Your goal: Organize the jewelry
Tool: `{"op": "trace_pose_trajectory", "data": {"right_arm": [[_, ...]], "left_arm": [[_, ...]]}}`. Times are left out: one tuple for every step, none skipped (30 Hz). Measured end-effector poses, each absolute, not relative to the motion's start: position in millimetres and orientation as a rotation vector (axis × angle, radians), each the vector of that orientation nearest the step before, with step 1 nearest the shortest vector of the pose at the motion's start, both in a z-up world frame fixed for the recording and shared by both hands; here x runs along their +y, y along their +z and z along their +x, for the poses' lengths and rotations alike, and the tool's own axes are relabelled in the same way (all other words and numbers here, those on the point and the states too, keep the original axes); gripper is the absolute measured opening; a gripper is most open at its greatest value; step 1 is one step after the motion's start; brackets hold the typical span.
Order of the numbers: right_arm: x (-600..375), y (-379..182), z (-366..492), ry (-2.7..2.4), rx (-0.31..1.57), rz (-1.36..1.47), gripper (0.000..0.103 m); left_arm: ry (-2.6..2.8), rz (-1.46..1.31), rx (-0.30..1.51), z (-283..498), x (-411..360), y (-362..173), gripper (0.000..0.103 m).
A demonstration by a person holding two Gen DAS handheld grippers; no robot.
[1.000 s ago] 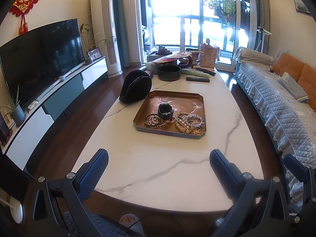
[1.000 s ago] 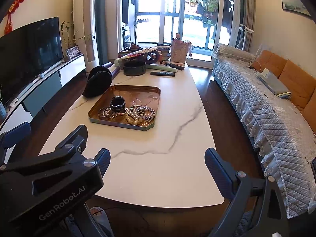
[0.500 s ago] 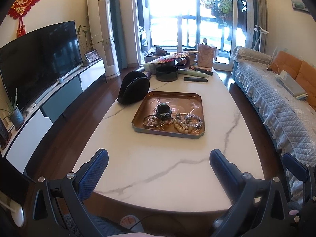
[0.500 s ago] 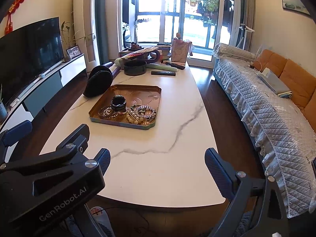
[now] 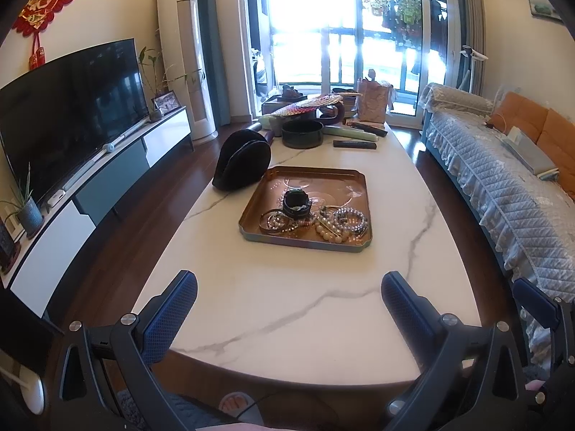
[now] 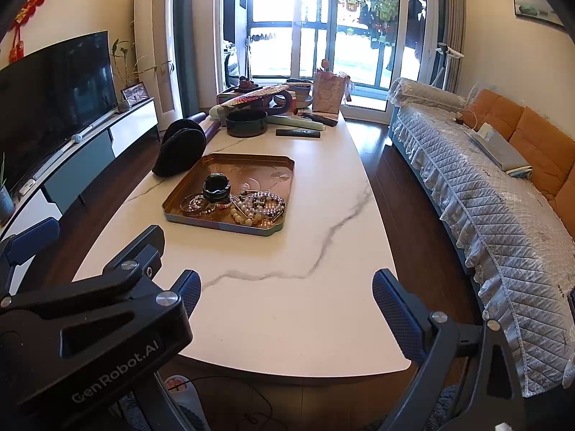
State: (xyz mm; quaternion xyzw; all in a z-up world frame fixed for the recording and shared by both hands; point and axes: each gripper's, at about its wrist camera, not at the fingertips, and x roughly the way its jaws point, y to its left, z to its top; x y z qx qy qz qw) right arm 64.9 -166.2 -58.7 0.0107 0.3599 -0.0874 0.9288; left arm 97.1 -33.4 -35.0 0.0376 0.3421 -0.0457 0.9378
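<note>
A copper tray (image 5: 316, 176) (image 6: 251, 165) sits mid-table on the white marble top. Its near half holds a pile of bead bracelets (image 5: 341, 221) (image 6: 258, 203), thin bangles (image 5: 275, 221) (image 6: 194, 204) and a dark round jar (image 5: 296, 203) (image 6: 215, 186). A black half-round case (image 5: 242, 161) (image 6: 181, 151) stands just left of the tray. My left gripper (image 5: 287, 305) hangs open over the table's near edge, well short of the tray. My right gripper (image 6: 285, 303) is also open and empty; the left gripper's body (image 6: 90, 323) fills its lower left view.
The table's far end carries a dark bowl (image 5: 302, 133), a woven fan (image 5: 309, 104), remotes (image 5: 354, 144) and a pink bag (image 5: 373, 104). A quilted sofa (image 5: 503, 186) lines the right side; a TV (image 5: 68, 107) on a low cabinet lines the left. A foot in a slipper (image 5: 237, 404) shows below the table edge.
Both views have drifted slightly toward the table, so the tray sits a little nearer. Both grippers stay open and empty.
</note>
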Motion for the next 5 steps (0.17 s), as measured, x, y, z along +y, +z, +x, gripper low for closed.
{"op": "trace_pose_trajectory", "data": {"right_arm": [[-166.1,-58.8,64.9,-0.179,0.738,0.021,0.096],[-166.4,-58.7,64.9,-0.179,0.737,0.022,0.096],[-166.3,-58.8,65.0,-0.18,0.739,0.023,0.096],[-166.1,-59.3,65.0,-0.178,0.741,0.023,0.096],[-165.7,-60.2,65.2,-0.176,0.742,0.022,0.096]], "left_arm": [[-0.094,0.077,0.699,96.8,-33.9,-35.2,0.102],[-0.094,0.077,0.701,97.4,-33.6,-35.3,0.102],[-0.094,0.078,0.702,97.1,-33.9,-36.3,0.102],[-0.091,0.081,0.7,96.9,-33.4,-36.3,0.102],[-0.088,0.085,0.696,95.9,-34.0,-36.7,0.102]]}}
